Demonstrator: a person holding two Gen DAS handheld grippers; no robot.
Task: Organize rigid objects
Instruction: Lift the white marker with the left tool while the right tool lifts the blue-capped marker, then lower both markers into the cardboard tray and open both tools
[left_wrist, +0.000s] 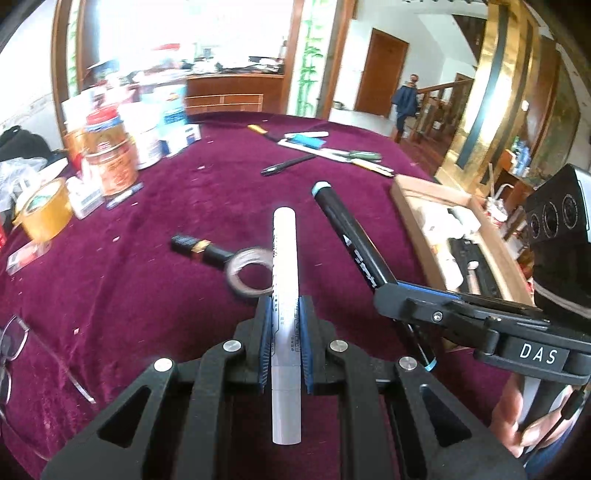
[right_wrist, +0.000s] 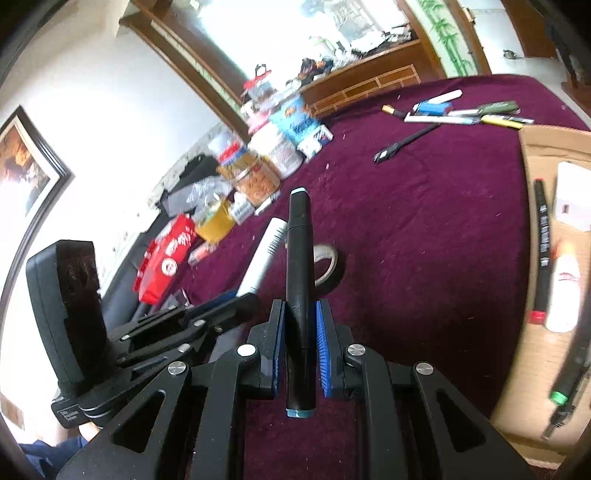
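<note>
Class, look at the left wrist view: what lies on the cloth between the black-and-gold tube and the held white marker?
A clear tape roll, lying flat between the tube and the white marker clamped in the left gripper.

Each camera sits just behind its own gripper, low over the desk (left_wrist: 147, 221) and facing across it toward the far edge. The left view looks straight ahead, with the cardboard box (left_wrist: 413, 192) along the right edge. The right view is tilted. Both share the tape roll (left_wrist: 246, 271), scattered pens and jars.
</note>
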